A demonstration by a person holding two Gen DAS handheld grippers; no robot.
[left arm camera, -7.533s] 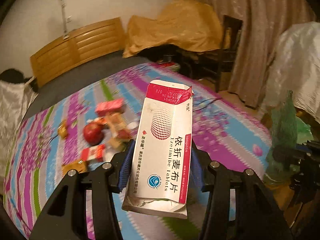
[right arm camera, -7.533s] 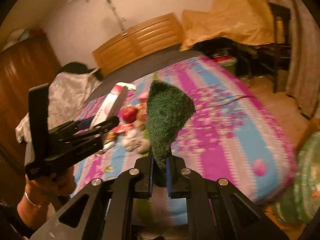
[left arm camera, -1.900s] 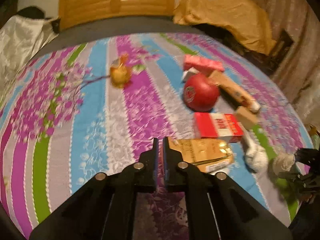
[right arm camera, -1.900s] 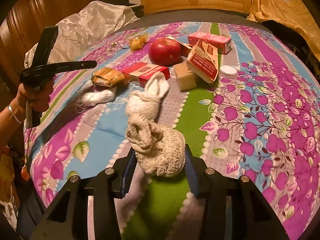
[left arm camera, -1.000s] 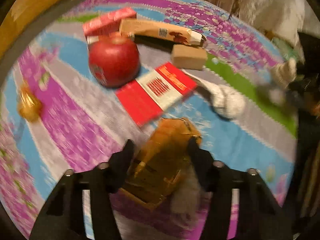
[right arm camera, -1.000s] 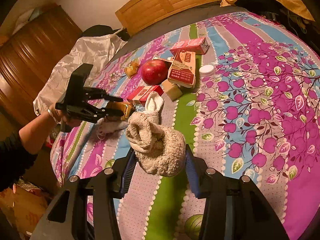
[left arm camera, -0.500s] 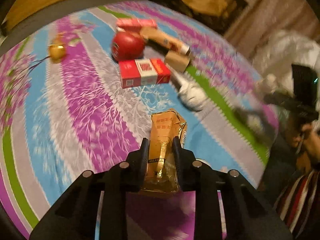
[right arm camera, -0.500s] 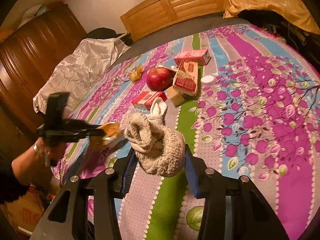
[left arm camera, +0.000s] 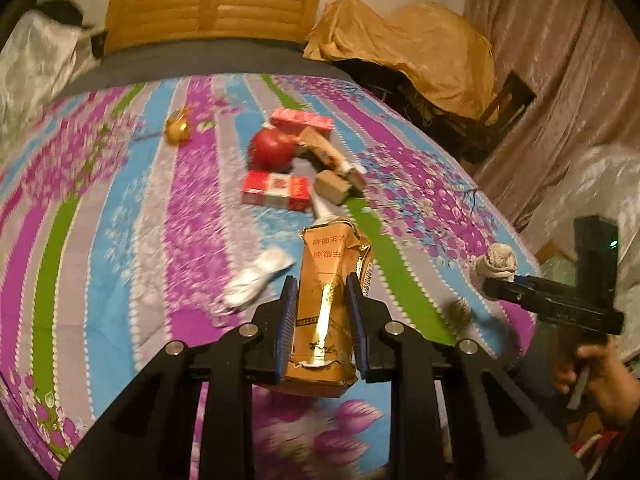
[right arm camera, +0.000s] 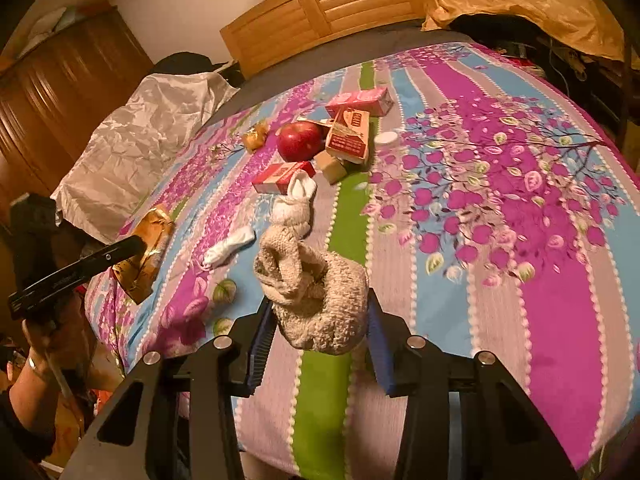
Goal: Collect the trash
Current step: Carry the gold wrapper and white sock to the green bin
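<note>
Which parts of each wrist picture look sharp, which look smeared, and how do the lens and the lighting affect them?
Left wrist view: the gold packet in the fingers is sharp with a glare streak, while the bedspread is motion-smeared. Right wrist view: the knitted sock is crisp, the fisheye bends the headboard, corners are black, the light is warm and dim.

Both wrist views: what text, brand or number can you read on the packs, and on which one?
Nothing can be quoted reliably.
Gold pack in the left tongs: two rows of brown characters near its top, upside down and too blurred to read. The side print is too small.
Red-and-white pack: print blurred.
Red carton: label too small.
Pink box: nothing legible.
</note>
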